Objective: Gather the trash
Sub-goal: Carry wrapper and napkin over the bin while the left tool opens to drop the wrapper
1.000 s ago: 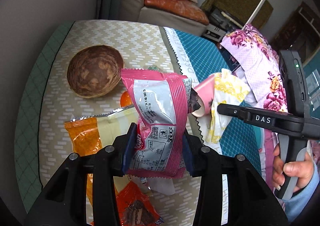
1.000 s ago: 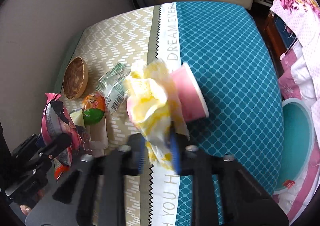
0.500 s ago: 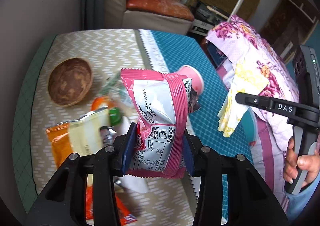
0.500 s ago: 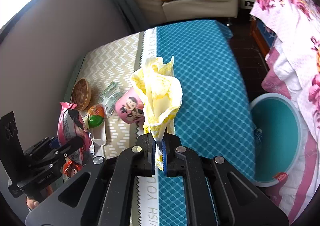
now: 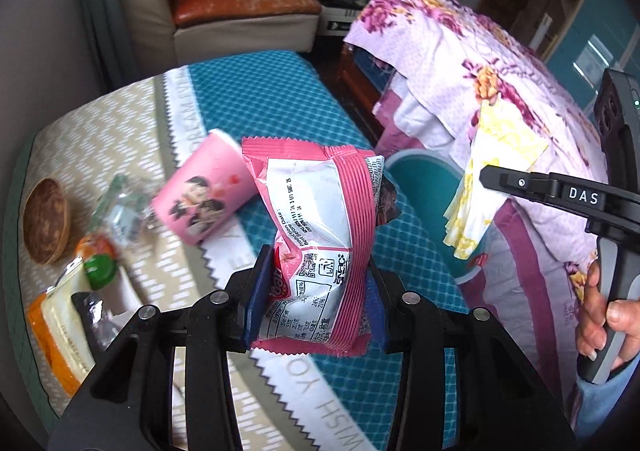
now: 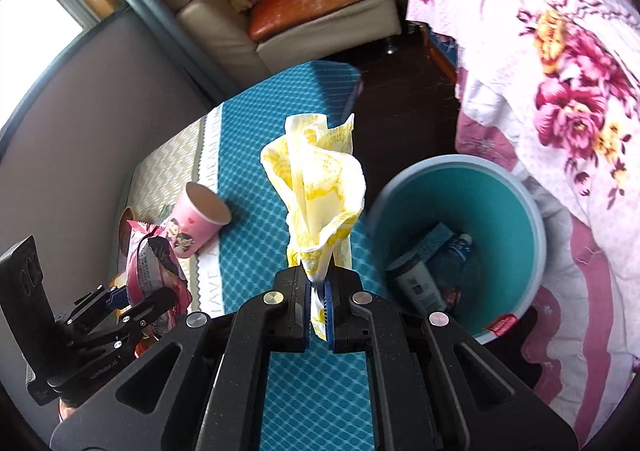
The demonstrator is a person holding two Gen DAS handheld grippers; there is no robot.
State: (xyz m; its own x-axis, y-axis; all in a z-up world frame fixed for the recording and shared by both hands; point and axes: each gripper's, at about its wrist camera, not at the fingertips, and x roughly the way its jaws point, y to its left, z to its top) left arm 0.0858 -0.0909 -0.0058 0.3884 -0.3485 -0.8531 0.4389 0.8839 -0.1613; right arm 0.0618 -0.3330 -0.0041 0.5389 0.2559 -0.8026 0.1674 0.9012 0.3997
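My left gripper (image 5: 314, 301) is shut on a pink and silver snack wrapper (image 5: 320, 239), held above the table; it also shows in the right wrist view (image 6: 150, 271). My right gripper (image 6: 318, 305) is shut on a crumpled yellow and white napkin (image 6: 316, 191), held in the air beside the teal trash bin (image 6: 500, 187). The napkin also shows in the left wrist view (image 5: 492, 179). The bin holds a bottle and a carton (image 6: 424, 271). A pink paper cup (image 5: 202, 195) lies on its side on the table.
On the table's left lie a brown wooden bowl (image 5: 44, 221), a clear wrapper (image 5: 120, 203), a green and orange item (image 5: 98, 263) and an orange packet (image 5: 56, 335). A floral blanket (image 6: 560, 71) covers furniture at right. A sofa (image 6: 304, 7) stands behind.
Both grippers have swung right with their loads, away from the table's left side. The napkin now hangs near the teal bin. The pink cup has rolled onto its side.
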